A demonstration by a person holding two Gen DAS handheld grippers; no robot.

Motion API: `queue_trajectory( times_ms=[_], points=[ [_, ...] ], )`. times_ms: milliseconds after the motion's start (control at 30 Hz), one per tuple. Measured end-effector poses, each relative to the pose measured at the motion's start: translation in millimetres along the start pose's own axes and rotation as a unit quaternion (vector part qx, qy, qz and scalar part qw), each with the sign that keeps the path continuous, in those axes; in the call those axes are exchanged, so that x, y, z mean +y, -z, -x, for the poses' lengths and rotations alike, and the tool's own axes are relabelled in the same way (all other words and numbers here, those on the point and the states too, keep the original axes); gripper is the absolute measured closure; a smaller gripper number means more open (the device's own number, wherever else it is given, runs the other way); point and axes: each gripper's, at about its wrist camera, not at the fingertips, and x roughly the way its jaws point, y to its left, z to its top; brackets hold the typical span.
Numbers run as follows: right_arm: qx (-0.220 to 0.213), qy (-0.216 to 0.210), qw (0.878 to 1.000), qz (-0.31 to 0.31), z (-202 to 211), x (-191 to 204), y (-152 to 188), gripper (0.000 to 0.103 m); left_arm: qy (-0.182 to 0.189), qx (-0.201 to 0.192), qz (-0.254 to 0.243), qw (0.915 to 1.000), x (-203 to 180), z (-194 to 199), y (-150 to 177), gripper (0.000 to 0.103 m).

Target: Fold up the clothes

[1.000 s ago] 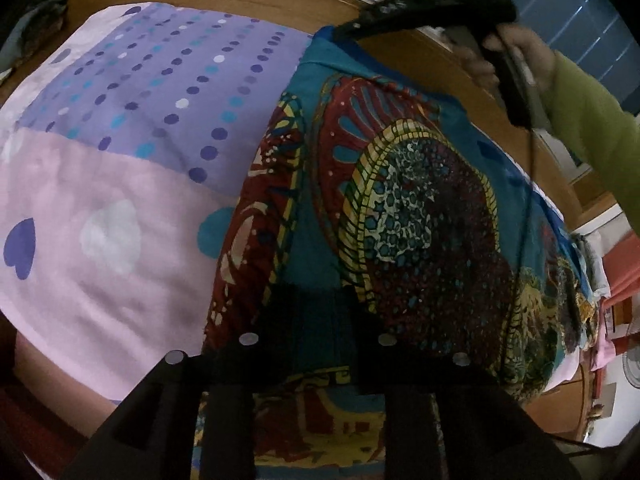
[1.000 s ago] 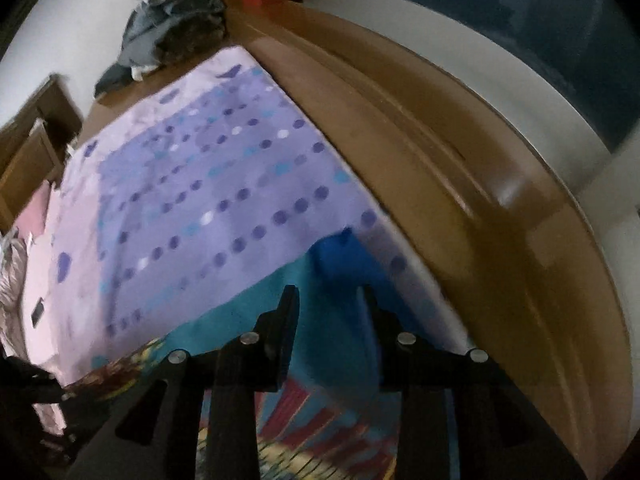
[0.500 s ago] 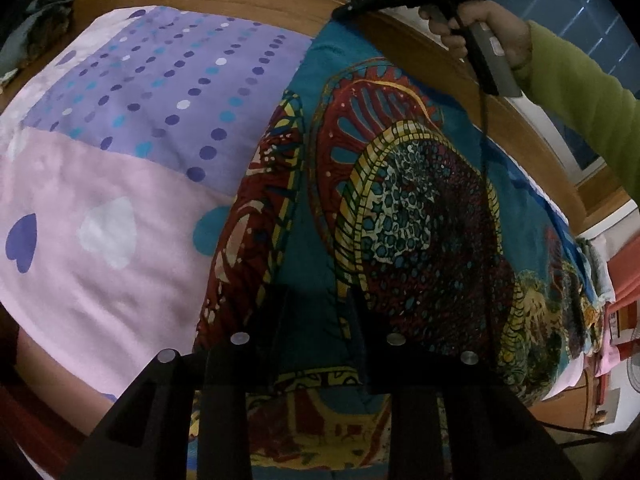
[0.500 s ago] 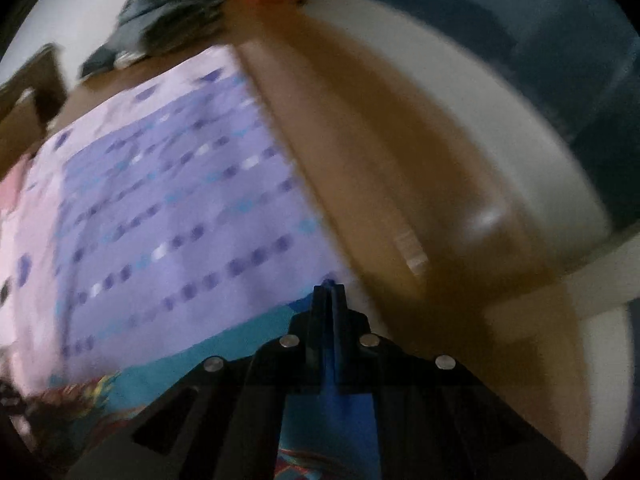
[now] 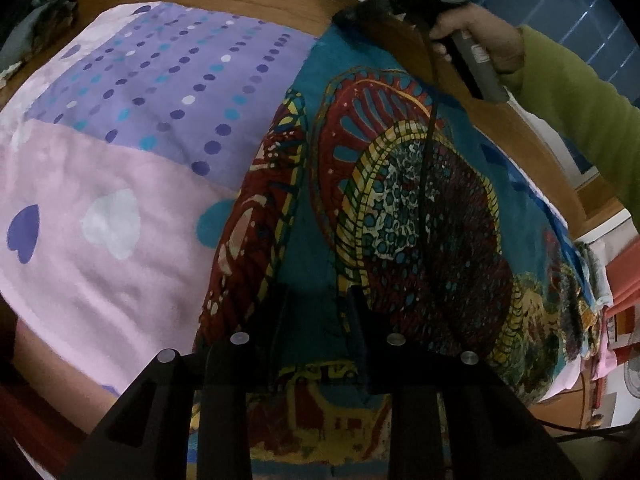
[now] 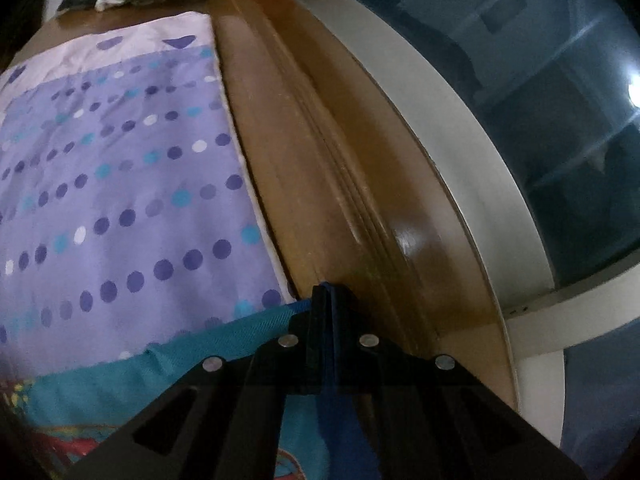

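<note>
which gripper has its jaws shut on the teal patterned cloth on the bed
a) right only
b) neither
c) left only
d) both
a: the right gripper has its jaws pressed together on a blue-teal corner of the teal patterned cloth by the wooden bed frame, while the left gripper has its jaws apart over the cloth's near edge.

One patterned cloth [image 5: 400,208], one bedsheet [image 5: 120,168] — two tongs [image 5: 320,312].
</note>
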Motion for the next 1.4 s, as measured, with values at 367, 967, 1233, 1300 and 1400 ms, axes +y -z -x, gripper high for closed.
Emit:
queue_trajectory(
  times_ms=[367, 967, 1233, 1300, 1400],
  points=[
    [-0.016, -0.131, 0.985, -0.108, 96, -25, 47, 0.053, -0.032, -0.003, 0.042, 0.9986, 52, 37, 25, 0.063],
    [0.052, -0.135, 0.980, -0.135, 270, 146, 272, 0.033, 0.112, 0.098, -0.067, 0.9866, 51, 17, 19, 0.058],
    [0.048, -0.038, 0.995, -0.082, 271, 206, 276, 0.033, 0.093, 0.107, -0.139, 0.9802, 27, 12, 26, 0.031],
    [0.045, -0.023, 0.996, -0.075, 264, 209, 275, 0.033, 0.082, 0.107, -0.148, 0.9796, 23, 11, 26, 0.030],
    [0.038, -0.023, 0.995, -0.091, 254, 204, 275, 0.034, 0.074, 0.109, -0.150, 0.9799, 20, 11, 26, 0.030]
  ],
)
